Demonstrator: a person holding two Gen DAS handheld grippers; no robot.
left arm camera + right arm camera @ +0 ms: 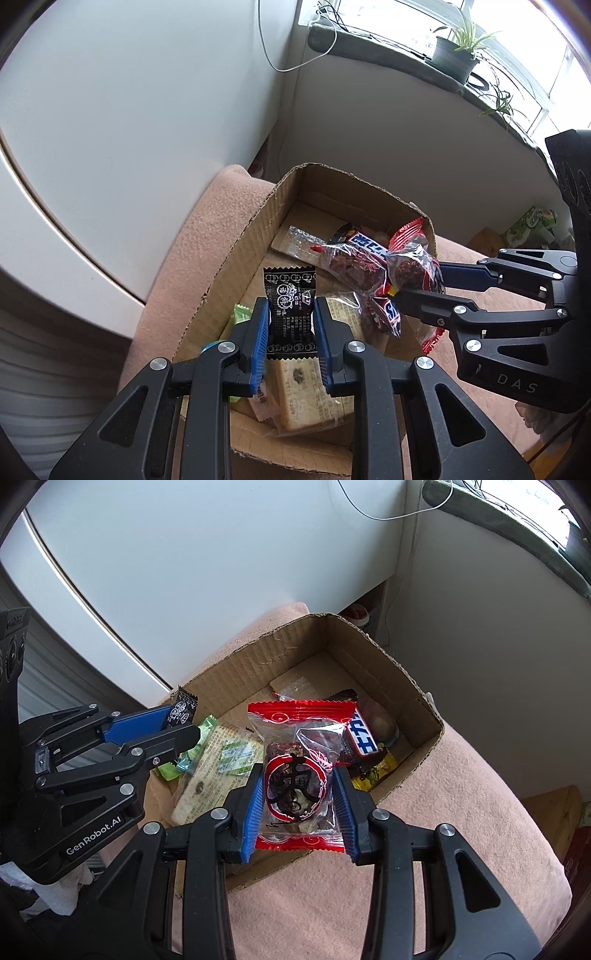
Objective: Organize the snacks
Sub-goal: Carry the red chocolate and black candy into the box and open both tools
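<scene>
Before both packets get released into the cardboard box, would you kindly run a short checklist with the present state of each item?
1. Left gripper clamped on the black candy packet: ok.
2. Right gripper clamped on the red-edged clear packet: ok.
3. Both packets above the cardboard box, not the pink cloth: ok.
4. Bare box floor free to receive them, at the far end: ok.
5. The two grippers apart, not touching: ok.
6. Height of the packets above the snacks below: cannot tell.
</scene>
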